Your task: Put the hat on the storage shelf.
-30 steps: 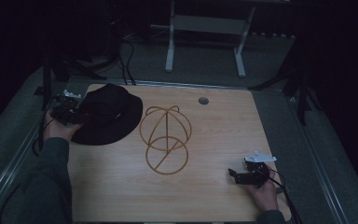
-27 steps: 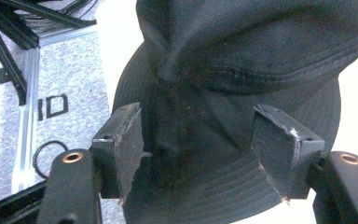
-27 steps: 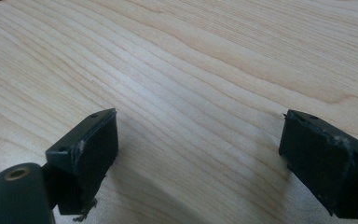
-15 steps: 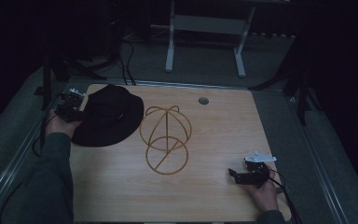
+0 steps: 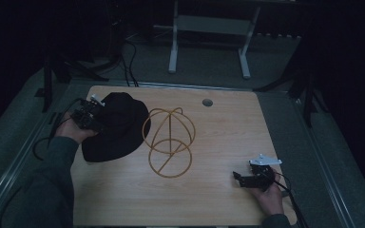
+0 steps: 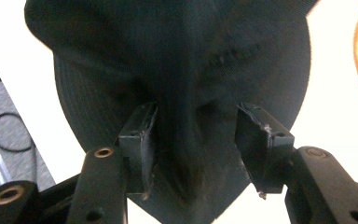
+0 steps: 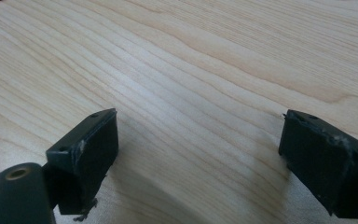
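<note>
Left tool (image 6: 193,140), jaws parted around a raised fold of the black hat (image 5: 116,126) at the tabletop's (image 5: 228,142) left; right tool (image 7: 205,154) open, idle. Risk: a shallow pinch slips off the fabric, or dragging the hat topples the nearby wire stand (image 5: 168,142).

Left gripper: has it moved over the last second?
Yes. In the high view the left gripper has gone up the table's far-left side and inward over the black fabric bucket hat, towards the gold wire hat stand, which has stayed put.
</note>
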The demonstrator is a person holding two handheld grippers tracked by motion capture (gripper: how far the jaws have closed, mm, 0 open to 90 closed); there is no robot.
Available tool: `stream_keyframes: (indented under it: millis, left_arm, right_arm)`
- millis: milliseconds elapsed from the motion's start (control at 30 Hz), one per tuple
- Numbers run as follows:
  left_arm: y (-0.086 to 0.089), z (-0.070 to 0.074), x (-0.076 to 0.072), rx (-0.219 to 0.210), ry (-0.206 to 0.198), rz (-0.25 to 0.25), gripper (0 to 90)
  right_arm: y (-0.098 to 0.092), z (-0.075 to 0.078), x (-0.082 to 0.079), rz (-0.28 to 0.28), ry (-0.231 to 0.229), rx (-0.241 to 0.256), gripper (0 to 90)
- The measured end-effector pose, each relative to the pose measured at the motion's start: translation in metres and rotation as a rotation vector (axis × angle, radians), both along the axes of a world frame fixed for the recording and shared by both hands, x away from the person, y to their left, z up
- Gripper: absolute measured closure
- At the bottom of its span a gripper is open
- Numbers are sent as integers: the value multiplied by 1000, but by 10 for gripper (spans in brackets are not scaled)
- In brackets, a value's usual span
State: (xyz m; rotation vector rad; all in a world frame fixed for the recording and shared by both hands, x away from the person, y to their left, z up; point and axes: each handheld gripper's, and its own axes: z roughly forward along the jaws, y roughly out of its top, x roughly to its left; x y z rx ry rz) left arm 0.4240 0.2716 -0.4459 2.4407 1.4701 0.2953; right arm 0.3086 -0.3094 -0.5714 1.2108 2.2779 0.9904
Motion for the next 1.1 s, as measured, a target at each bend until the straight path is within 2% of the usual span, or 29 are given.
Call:
stream_keyframes:
  millis: [33,67,100,133,300,500,900,967,1100]
  left_arm:
    - [-2,-3,4,23,19,13,503]
    - [-2,-3,4,23,19,13,546]
    - [-4,-7,10,51,45,32,546]
    - [-4,-8,12,47,52,37,639]
    - [-6,-8,12,39,91,31,862]
    - [-9,0,8,53,107,4,879]
    - [-13,21,-8,42,69,-52,883]
    - [-14,25,-11,23,71,-64,883]
    - [-15,31,-16,19,53,-84,883]
  right_arm:
    - [0,0,0,0,0,1,117]
    - [0,0,0,0,0,1,117]
    - [0,0,0,0,0,0,117]
    - [0,0,0,0,0,0,116]
    - [0,0,0,1,0,0,117]
    - [0,0,0,0,0,0,117]
    - [0,0,0,0,0,1,117]
    - [0,0,0,0,-1,0,118]
    - [0,0,0,0,-1,1,118]
